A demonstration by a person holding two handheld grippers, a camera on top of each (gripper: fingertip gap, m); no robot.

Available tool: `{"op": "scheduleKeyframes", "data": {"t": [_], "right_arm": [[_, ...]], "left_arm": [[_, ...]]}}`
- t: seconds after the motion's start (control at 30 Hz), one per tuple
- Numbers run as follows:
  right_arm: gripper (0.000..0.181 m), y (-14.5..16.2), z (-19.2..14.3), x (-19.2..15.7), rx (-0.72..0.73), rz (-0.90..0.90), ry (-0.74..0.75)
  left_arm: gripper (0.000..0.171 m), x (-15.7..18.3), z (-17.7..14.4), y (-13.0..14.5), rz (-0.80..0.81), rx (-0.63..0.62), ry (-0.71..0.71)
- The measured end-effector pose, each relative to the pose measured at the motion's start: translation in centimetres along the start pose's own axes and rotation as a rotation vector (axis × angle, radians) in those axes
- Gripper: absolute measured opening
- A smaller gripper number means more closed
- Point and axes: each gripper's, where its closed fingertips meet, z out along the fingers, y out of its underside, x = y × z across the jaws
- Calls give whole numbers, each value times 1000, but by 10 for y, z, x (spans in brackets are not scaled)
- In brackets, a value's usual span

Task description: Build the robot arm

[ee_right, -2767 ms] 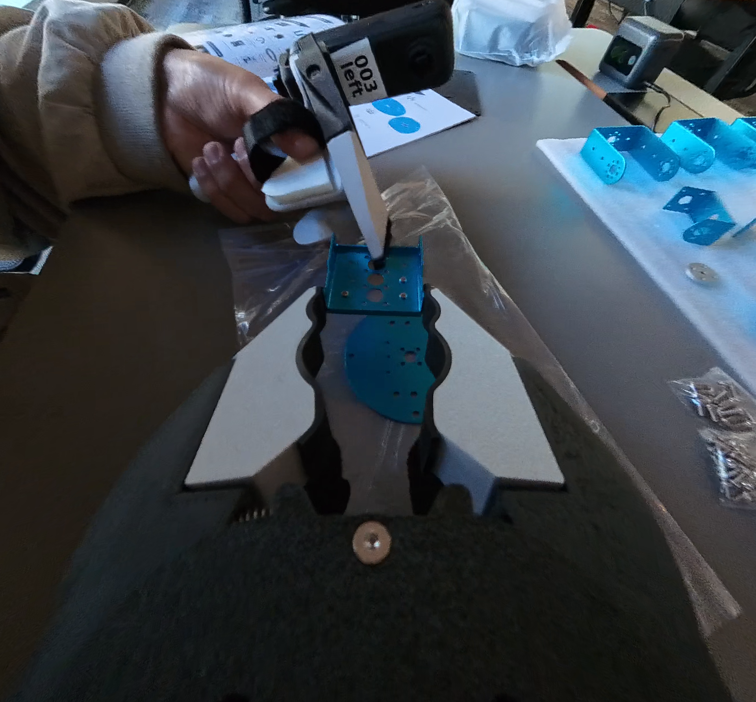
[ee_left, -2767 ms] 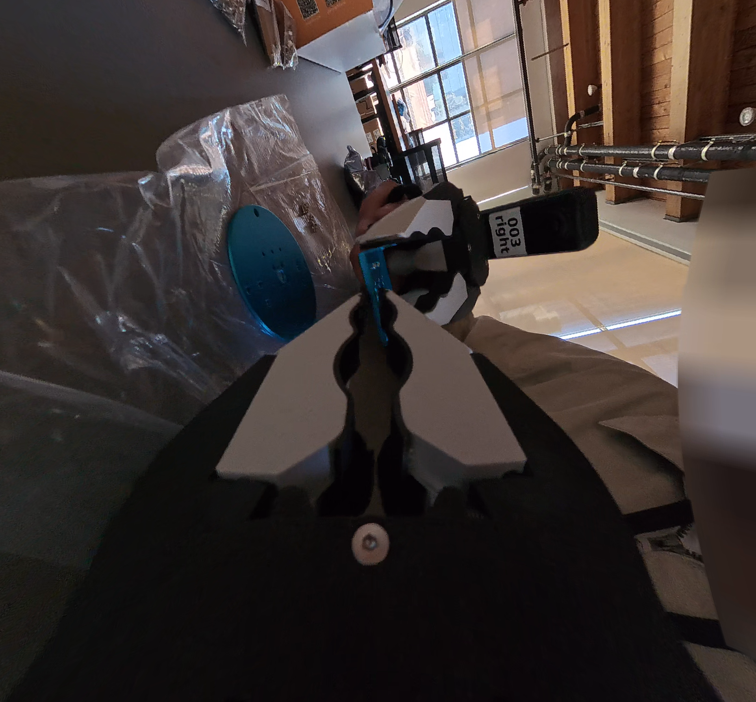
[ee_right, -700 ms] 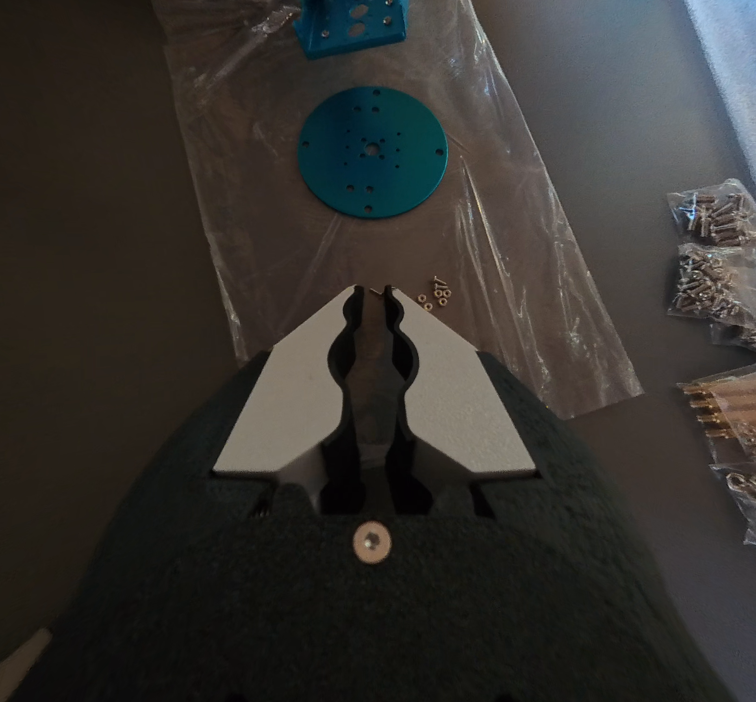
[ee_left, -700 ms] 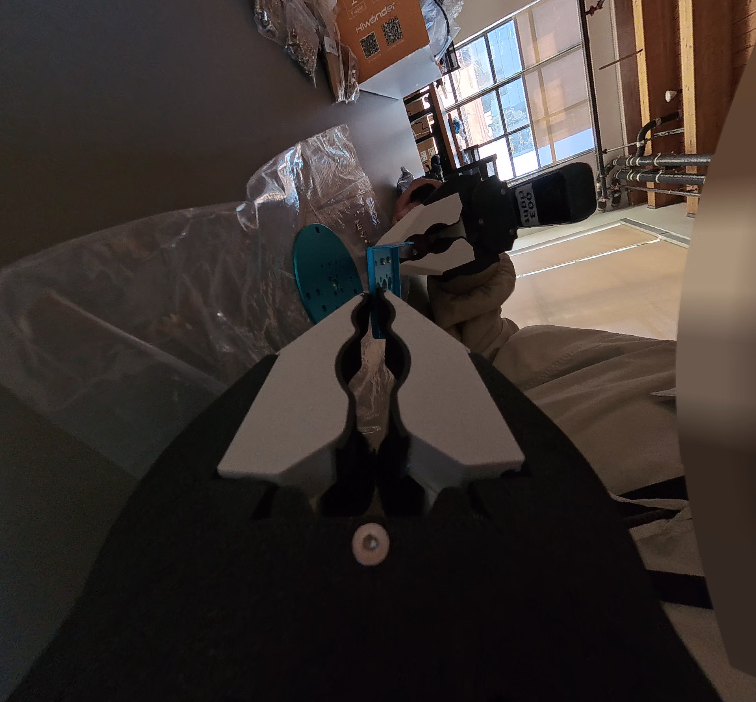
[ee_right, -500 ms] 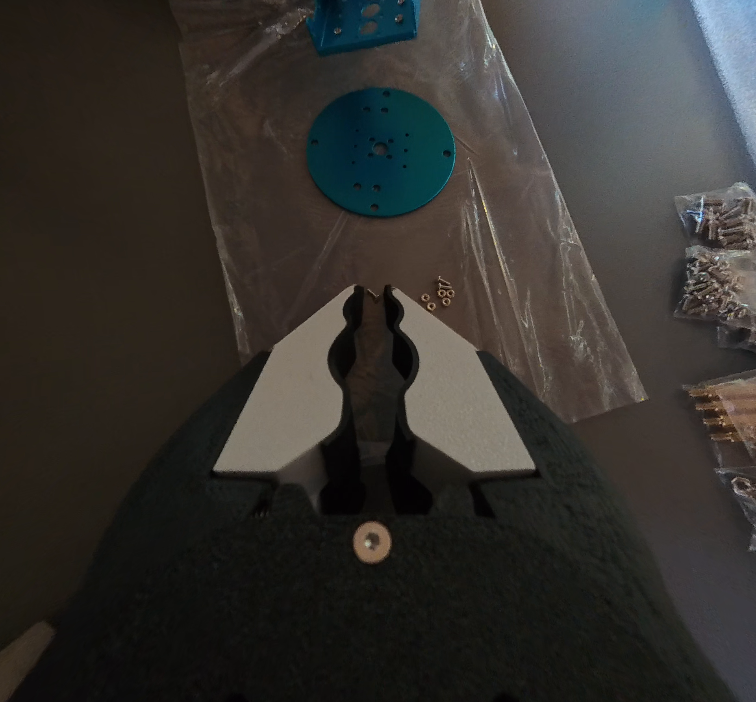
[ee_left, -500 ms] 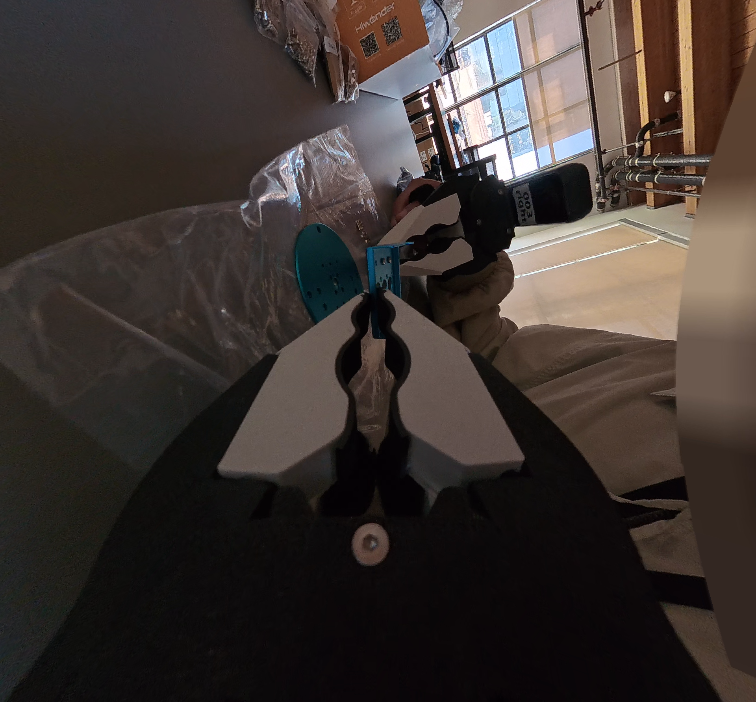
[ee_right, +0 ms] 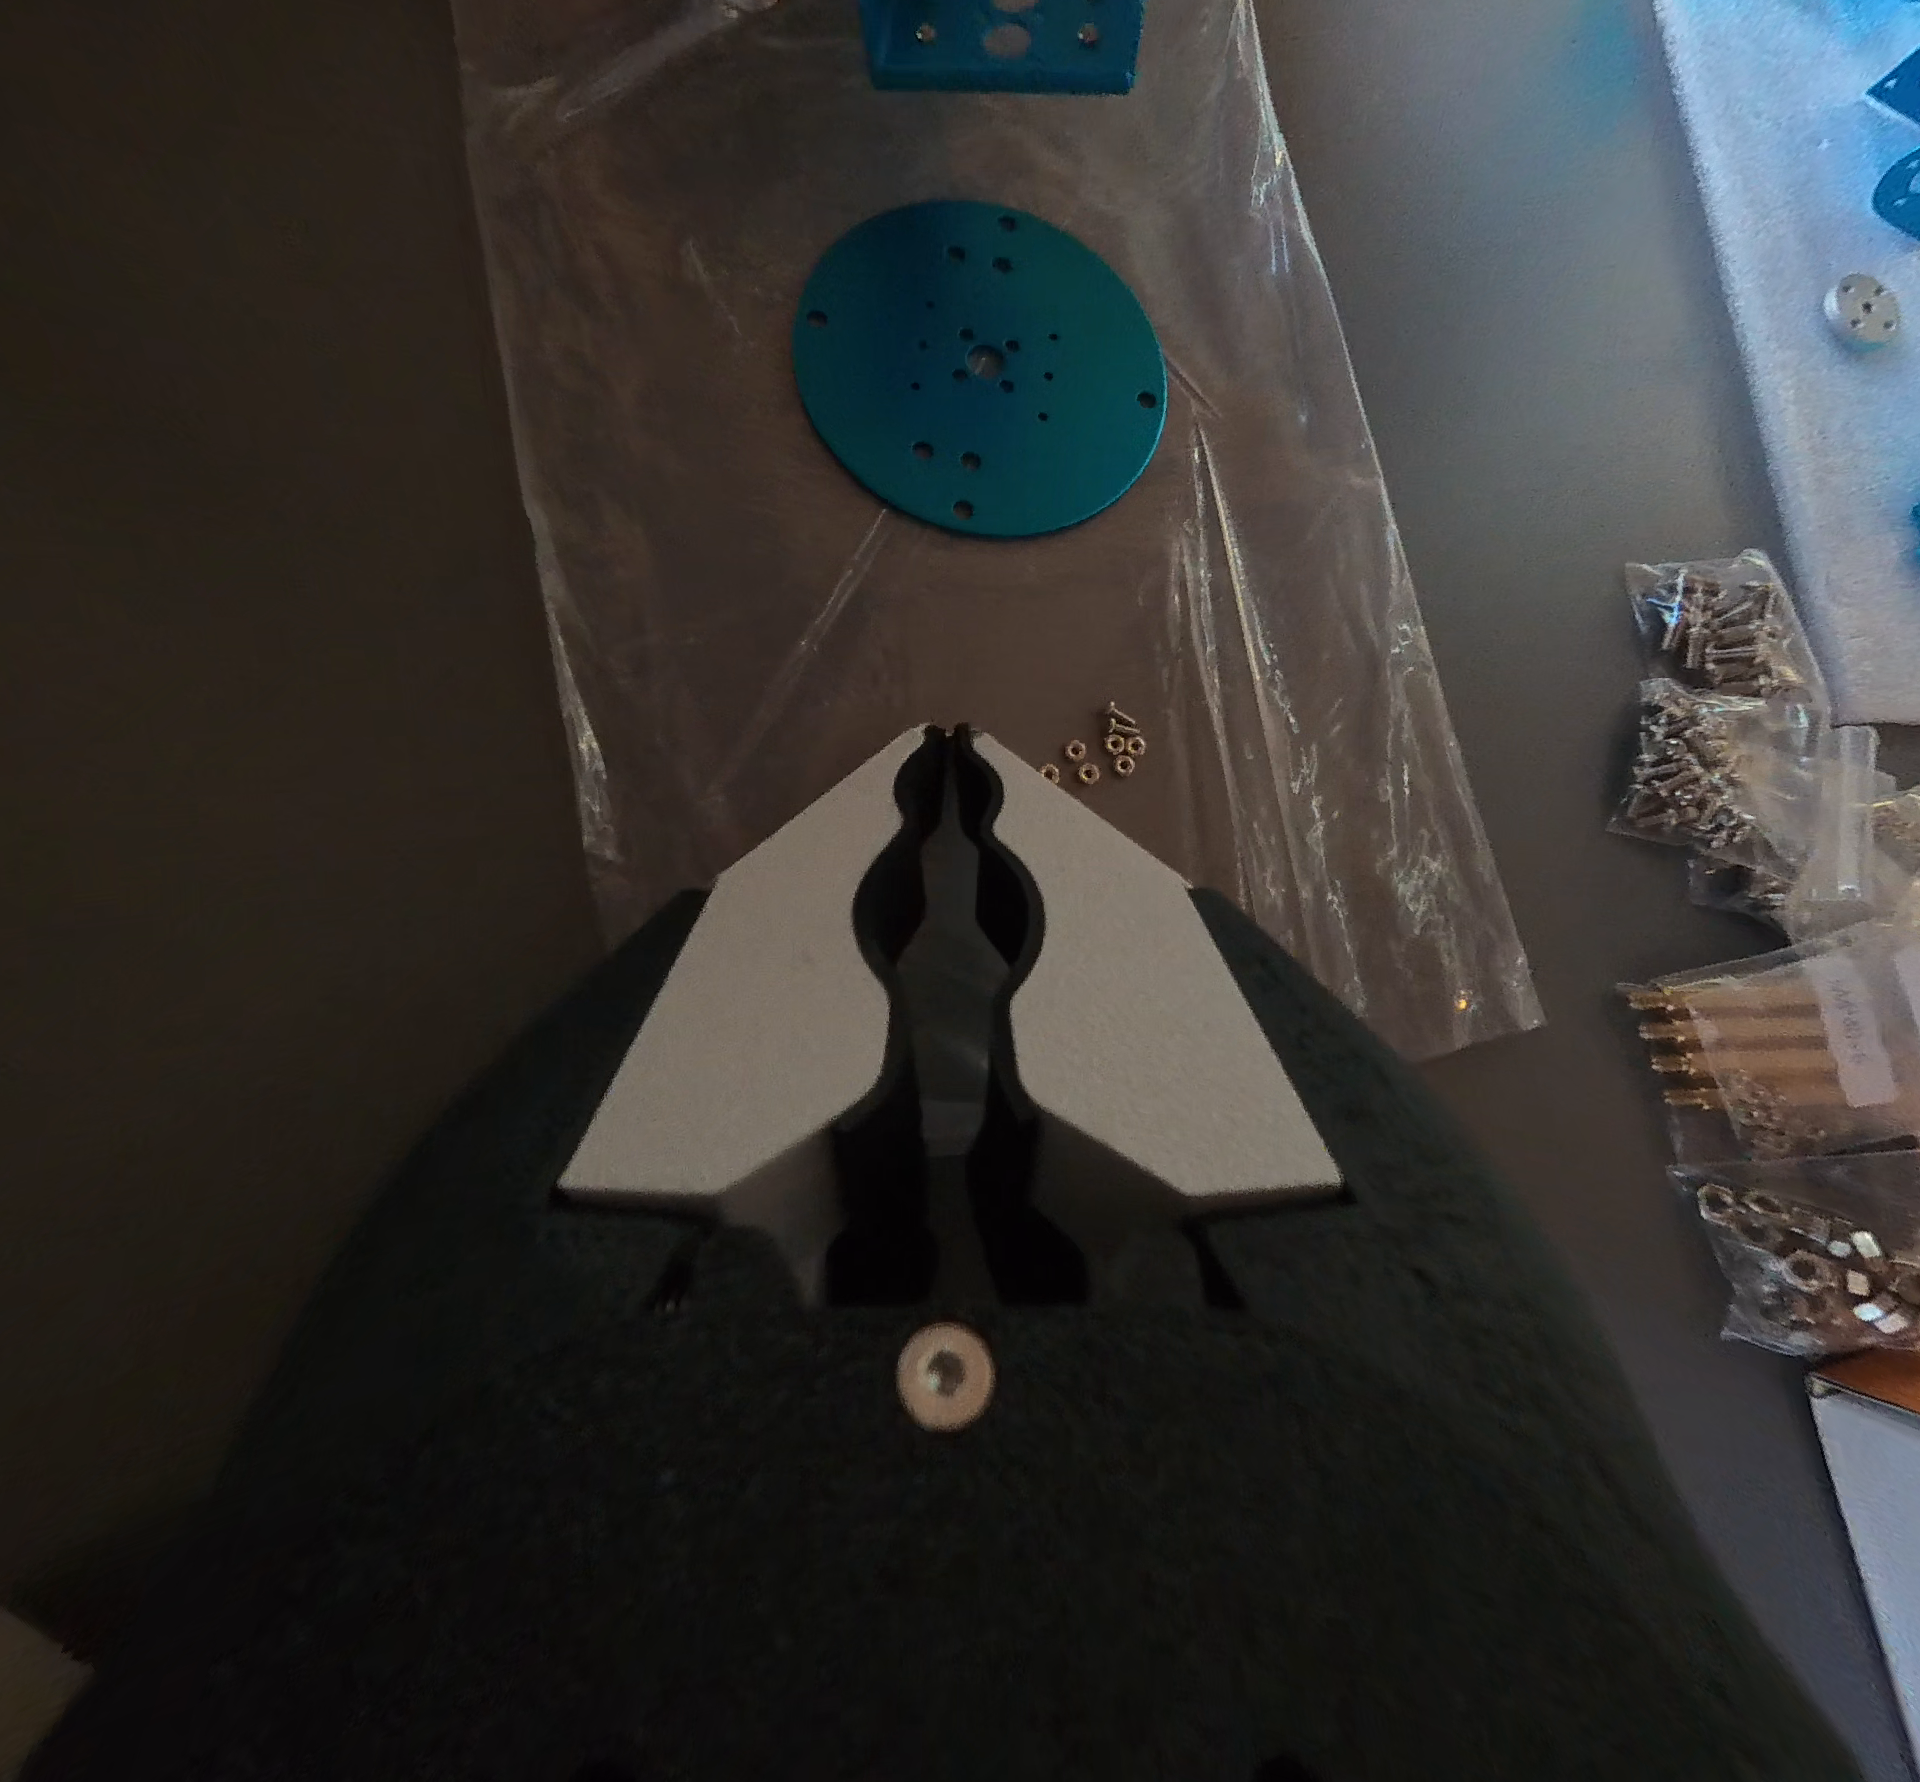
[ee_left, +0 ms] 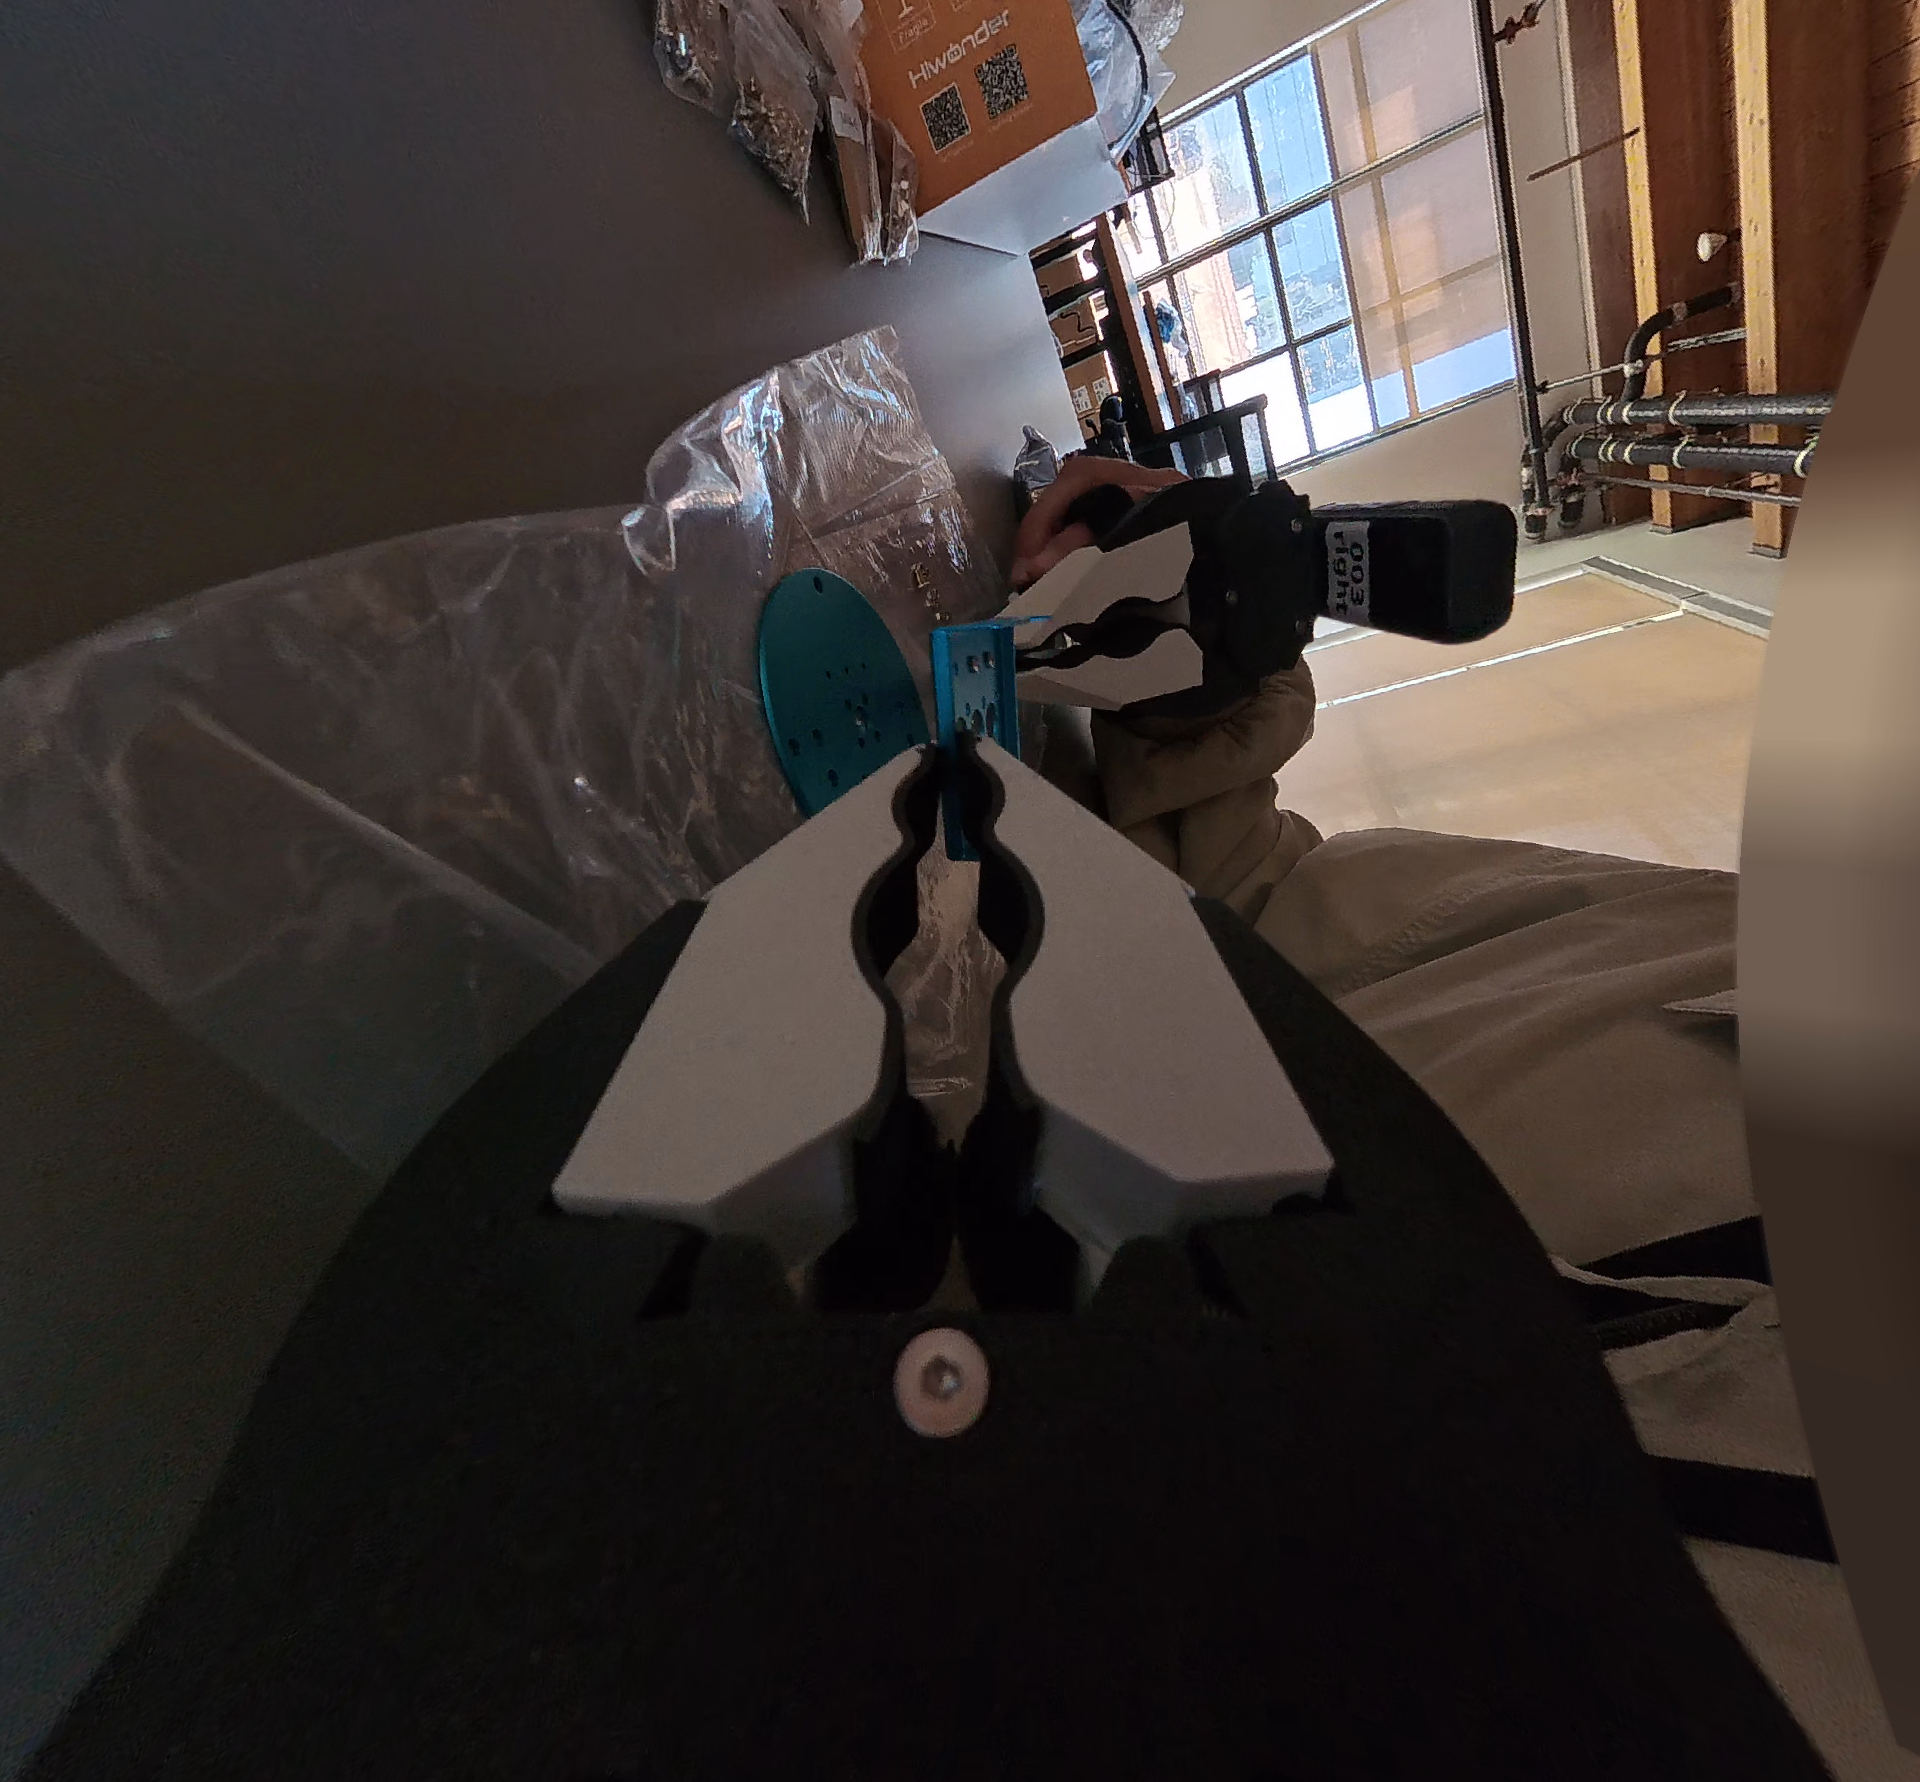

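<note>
My left gripper [ee_left: 958,743] is shut on the edge of a blue U-shaped bracket [ee_left: 977,693] and holds it upright above a clear plastic bag [ee_left: 468,693]. The bracket also shows at the top of the right wrist view [ee_right: 997,18]. A blue round plate with holes [ee_right: 977,371] lies flat on the bag [ee_right: 1299,693]. My right gripper [ee_right: 948,730] is shut with its tips down on the bag, just left of several small brass nuts [ee_right: 1101,761]. Whether a tiny screw is pinched between the tips is too small to tell. The right gripper also shows beyond the bracket in the left wrist view [ee_left: 1029,657].
Bags of screws [ee_right: 1714,745], brass standoffs [ee_right: 1766,1036] and nuts [ee_right: 1818,1265] lie at the right. A white foam sheet [ee_right: 1766,122] with blue parts and a silver hub [ee_right: 1860,324] is at the far right. An orange box [ee_left: 956,18] stands beyond. Some 15 centimetres of space lies between my two pairs of fingers.
My right gripper let go of the bracket, pulled back over the bag to the small hardware, and its jaws have now closed. My left gripper still holds the bracket.
</note>
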Motion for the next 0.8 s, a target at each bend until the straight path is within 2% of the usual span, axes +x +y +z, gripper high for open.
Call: {"op": "scheduleKeyframes", "data": {"t": [0.17, 0.3, 0.47, 0.57, 0.63, 0.7, 0.8], "right_arm": [[0, -4, 2, 1, 9, -38, 10], [0, -19, 1, 10, 65, -143, 111], [0, -73, 0, 22, 244, -343, 364], [0, -106, 15, 14, 260, -459, 507], [0, -116, 23, 14, 234, -546, 604], [0, -119, 31, 11, 223, -633, 630], [0, -119, 40, -1, 234, -693, 559]], "left_arm": [[1, -1, 0, 0, 2, 3, -10], [1, -2, 0, 0, 5, 4, -21], [1, -1, 0, -1, -8, 9, -11], [1, 0, 1, 1, -6, 5, -5], [1, 1, 1, 2, 0, 2, -7], [1, 2, 2, 4, 4, -9, -4], [2, 4, 5, 10, 14, -34, -3]]}}
